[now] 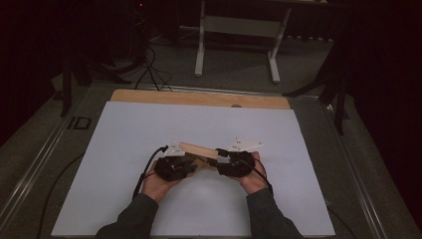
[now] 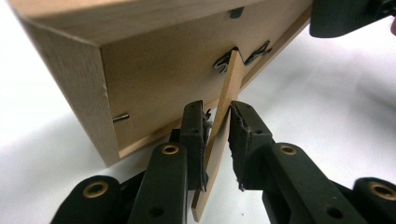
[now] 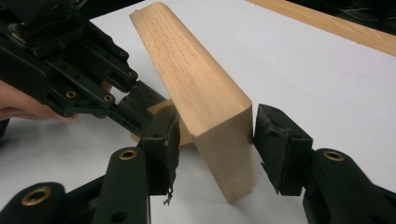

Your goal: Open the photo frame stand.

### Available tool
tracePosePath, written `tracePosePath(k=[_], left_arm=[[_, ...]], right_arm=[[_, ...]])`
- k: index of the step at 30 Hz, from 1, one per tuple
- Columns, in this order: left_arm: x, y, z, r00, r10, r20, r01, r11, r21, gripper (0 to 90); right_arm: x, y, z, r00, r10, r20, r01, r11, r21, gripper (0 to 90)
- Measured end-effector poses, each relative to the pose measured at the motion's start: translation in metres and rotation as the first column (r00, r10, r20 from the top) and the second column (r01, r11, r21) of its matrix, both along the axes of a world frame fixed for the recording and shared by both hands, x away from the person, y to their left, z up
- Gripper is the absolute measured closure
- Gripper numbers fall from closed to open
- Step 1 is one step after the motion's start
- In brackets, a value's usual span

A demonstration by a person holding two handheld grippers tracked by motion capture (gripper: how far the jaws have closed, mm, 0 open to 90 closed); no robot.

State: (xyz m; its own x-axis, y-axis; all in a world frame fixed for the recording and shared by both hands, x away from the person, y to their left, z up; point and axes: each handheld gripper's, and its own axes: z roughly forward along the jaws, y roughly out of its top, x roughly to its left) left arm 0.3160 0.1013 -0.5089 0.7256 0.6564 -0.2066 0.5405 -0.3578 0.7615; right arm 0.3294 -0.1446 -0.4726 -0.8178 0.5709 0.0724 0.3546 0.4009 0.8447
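While the person holds a gripper in each hand over the white sheet [image 1: 124, 149], a wooden block [image 1: 199, 150] lies between them near the middle of the table, tilted up on one edge. From the left gripper view, the left gripper [image 2: 217, 140] has its jaws around a thin wooden flap [image 2: 224, 126] that stands out from the back of the block, near small metal clips [image 2: 224, 60]; the pads seem to touch the flap on both sides, so I judge it is lightly gripped. In the right gripper view, the right gripper [image 3: 215, 140] has its jaws around the end of the block [image 3: 205, 107]; the left pad lies close against the wood, while the right pad stands just beside the corner, so I judge these jaws are open and not pressing. The step in hand seems to be the work on the flap, pulling it out or folding it. For the next move, the right jaws must close firmly on the block to keep it still, and the left must pull gently along the flap, because thin wood can snap
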Motion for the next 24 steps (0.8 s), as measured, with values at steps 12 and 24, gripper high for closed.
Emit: tracePosePath(k=[12,24], left_arm=[[-0.01,0.009,-0.004,0.9995,0.002,-0.03,-0.003,0.9994,-0.035,69.5],[-0.017,0.014,-0.005,0.9992,-0.002,-0.04,0.001,0.9993,-0.037,67.7]], right_arm=[[-0.013,0.003,-0.003,0.9996,0.026,0.009,-0.026,1.0,0.003,47.9],[-0.021,0.005,-0.007,0.9992,0.038,0.013,-0.037,0.999,-0.006,44.3]])
